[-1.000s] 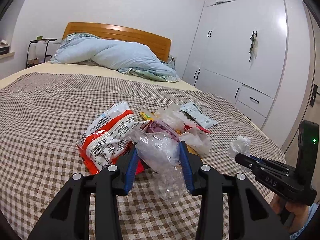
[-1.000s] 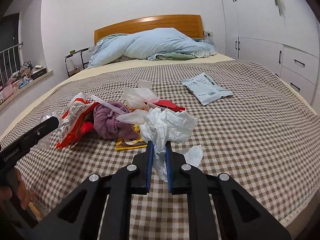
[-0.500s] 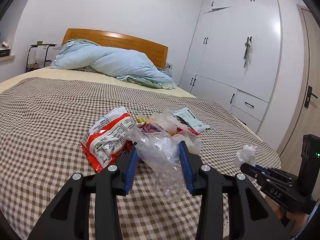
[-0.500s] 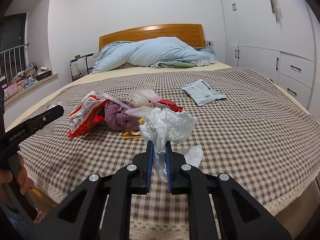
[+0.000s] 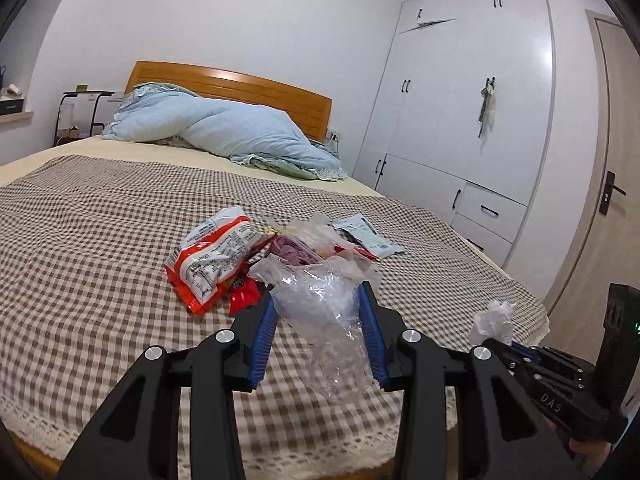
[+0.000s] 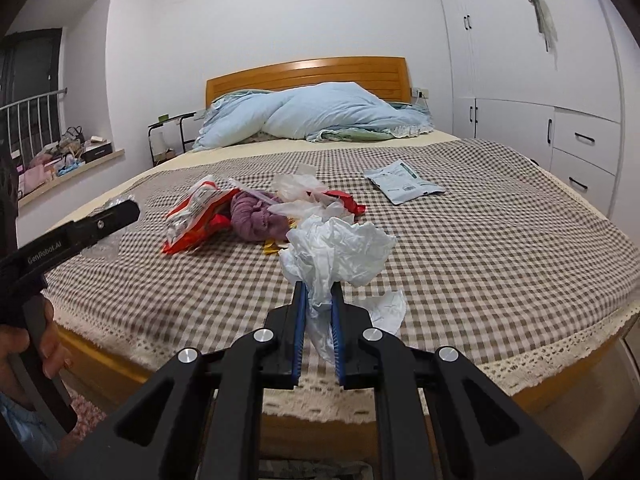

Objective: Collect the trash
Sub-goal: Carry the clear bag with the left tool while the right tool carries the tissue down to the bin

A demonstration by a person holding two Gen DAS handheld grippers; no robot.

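Note:
My left gripper is shut on a crumpled clear plastic wrapper, held above the foot of the bed. My right gripper is shut on a crumpled white tissue, also off the bed near its foot edge. It shows in the left wrist view too, as the right gripper with the tissue at its tip. On the checked bedspread lies a heap of trash: a red and white snack bag, a purple cloth, thin plastic and a pale packet.
A blue duvet lies bunched against the wooden headboard. White wardrobes and a door stand to the right of the bed. A side table and a cluttered window sill are on the left. A person's hand holds the left gripper's handle.
Both grippers have drawn back from the trash heap towards the foot of the bed, each keeping its piece. The bed's front edge has now come into view in both wrist views.

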